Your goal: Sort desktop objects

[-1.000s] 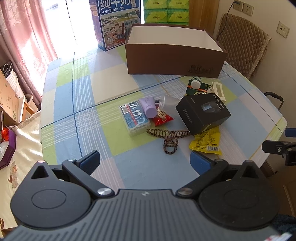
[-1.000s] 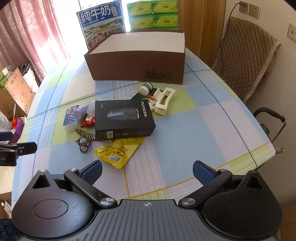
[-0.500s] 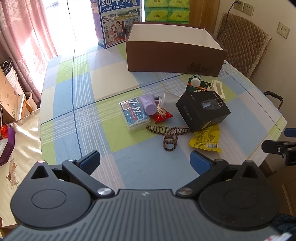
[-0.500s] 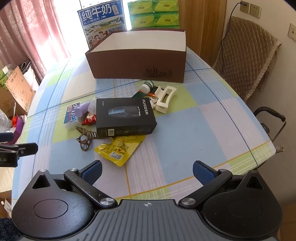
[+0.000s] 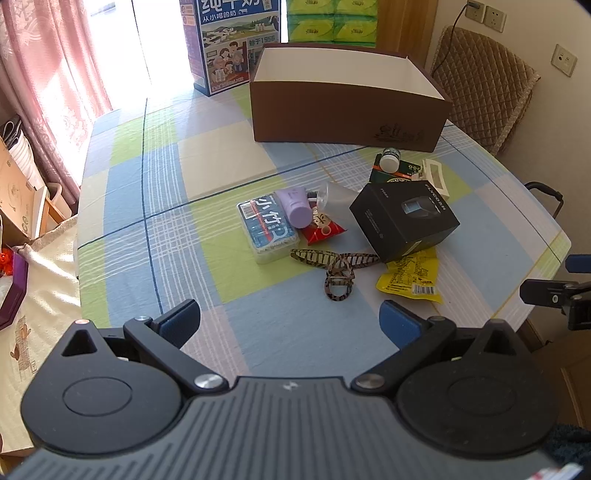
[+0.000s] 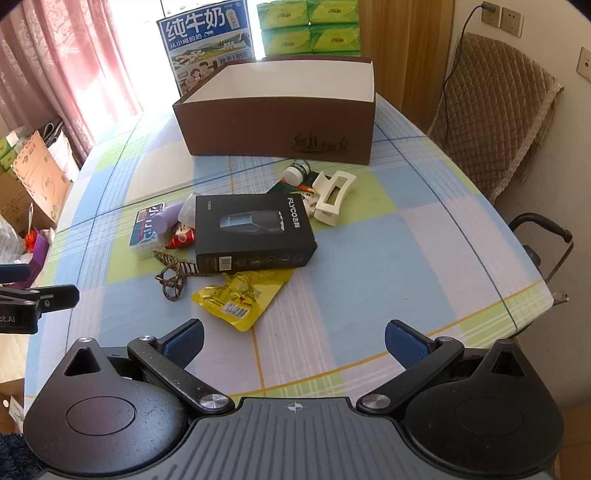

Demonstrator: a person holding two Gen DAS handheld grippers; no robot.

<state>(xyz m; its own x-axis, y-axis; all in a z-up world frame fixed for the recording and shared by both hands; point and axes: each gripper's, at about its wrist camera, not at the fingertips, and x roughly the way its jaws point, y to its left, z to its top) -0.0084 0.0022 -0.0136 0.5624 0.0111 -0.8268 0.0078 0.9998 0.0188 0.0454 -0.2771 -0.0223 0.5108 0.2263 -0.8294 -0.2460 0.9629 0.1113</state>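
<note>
Clutter sits in a loose pile in the middle of the checked surface [image 5: 155, 177], just in front of an open brown box [image 5: 347, 110]. At the pile's left lies a blue swab box [image 5: 266, 229] with a lilac tube [image 5: 293, 206] resting across its right edge. Next comes a small red packet [image 5: 323, 230], touching the tube. In front of these lies a leopard-print hair clip [image 5: 338, 271], one arm reaching under the black carton [image 5: 404, 219]. A yellow snack bag [image 5: 412, 277] lies partly under the carton's near edge. Behind the carton a white-capped bottle [image 5: 390, 159] lies on a green packet [image 5: 400, 173], and a cream claw clip [image 6: 332, 197] sits just beside them on the right. Behind the brown box stand a milk carton [image 5: 229, 40] and green tissue packs [image 5: 332, 22]. A quilted chair [image 5: 484, 92] stands at the far right.

The left hand-held gripper [image 5: 290, 319] hovers above the near edge of the surface, its blue pads spread wide with nothing between them. The right hand-held gripper [image 6: 293, 339] is likewise released and empty, over the near right part of the surface.
</note>
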